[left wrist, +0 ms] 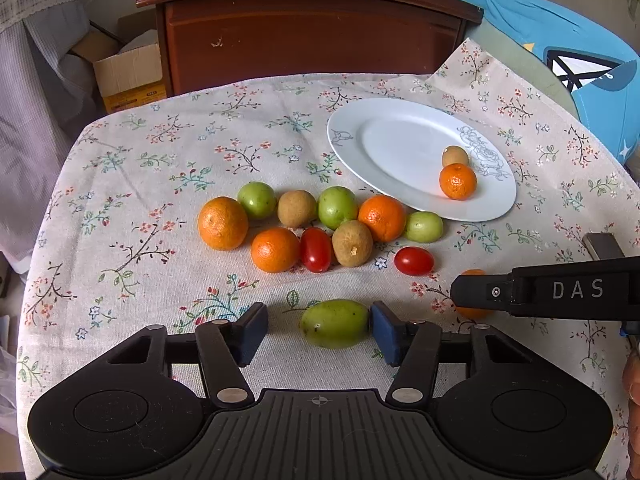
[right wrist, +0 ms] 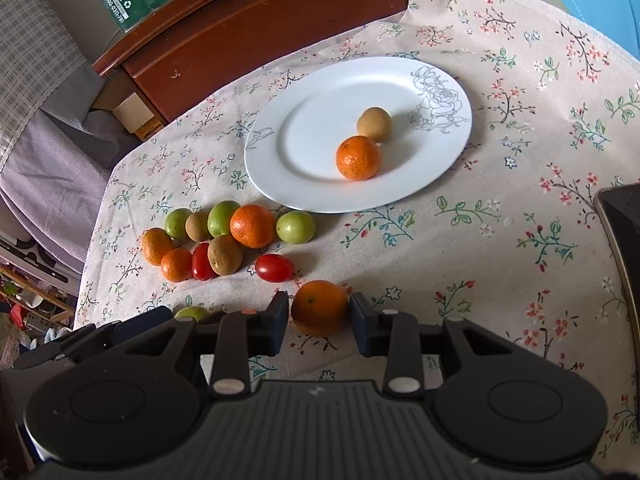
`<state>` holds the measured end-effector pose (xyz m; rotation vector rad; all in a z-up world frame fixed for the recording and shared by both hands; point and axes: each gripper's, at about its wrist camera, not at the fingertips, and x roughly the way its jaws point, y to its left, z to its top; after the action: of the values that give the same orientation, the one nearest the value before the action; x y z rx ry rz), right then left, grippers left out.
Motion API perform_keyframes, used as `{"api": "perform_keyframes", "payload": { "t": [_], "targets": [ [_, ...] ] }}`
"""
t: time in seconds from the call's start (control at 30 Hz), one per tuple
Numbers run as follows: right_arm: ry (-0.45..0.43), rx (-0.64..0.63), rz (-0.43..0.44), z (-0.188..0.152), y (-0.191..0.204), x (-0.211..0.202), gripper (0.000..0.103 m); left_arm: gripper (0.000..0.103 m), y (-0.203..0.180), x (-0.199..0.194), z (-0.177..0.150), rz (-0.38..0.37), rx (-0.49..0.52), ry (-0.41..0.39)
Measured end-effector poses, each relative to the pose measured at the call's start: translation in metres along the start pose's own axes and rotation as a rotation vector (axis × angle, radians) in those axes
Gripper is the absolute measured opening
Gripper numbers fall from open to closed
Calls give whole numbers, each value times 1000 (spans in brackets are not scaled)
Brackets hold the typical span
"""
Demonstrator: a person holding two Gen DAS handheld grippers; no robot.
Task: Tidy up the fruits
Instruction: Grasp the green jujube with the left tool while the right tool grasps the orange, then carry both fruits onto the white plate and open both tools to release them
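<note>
A white plate (left wrist: 400, 136) on the floral cloth holds a brown fruit (left wrist: 455, 156) and an orange (left wrist: 457, 181); it also shows in the right wrist view (right wrist: 312, 136). A cluster of oranges, green fruits, brown fruits and cherry tomatoes (left wrist: 320, 228) lies left of the plate. My left gripper (left wrist: 318, 330) is open around a green fruit (left wrist: 335, 323) that touches its right pad. My right gripper (right wrist: 319, 318) has its pads on both sides of an orange (right wrist: 319, 308) resting on the cloth.
A dark wooden cabinet (left wrist: 304, 28) stands behind the table. A cardboard box (left wrist: 130, 72) sits at the left and a blue item (left wrist: 580, 52) at the right. A dark flat object (right wrist: 622, 232) lies at the table's right edge.
</note>
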<state>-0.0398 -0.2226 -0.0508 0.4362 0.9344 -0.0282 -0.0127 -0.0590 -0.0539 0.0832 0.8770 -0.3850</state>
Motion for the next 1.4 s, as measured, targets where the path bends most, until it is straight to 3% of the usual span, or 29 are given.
{"api": "perform_keyframes", "payload": {
  "t": [0.4, 0.5, 1.4],
  "targets": [
    [-3, -70, -23, -3, 8, 3, 34, 48, -2, 0, -1, 3, 14, -3],
    [-6, -83, -32, -4, 9, 3, 32, 33, -5, -2, -1, -2, 27, -7],
    [-67, -98, 57, 9, 24, -19, 32, 33, 4, -35, 30, -35, -57, -91]
  ]
}}
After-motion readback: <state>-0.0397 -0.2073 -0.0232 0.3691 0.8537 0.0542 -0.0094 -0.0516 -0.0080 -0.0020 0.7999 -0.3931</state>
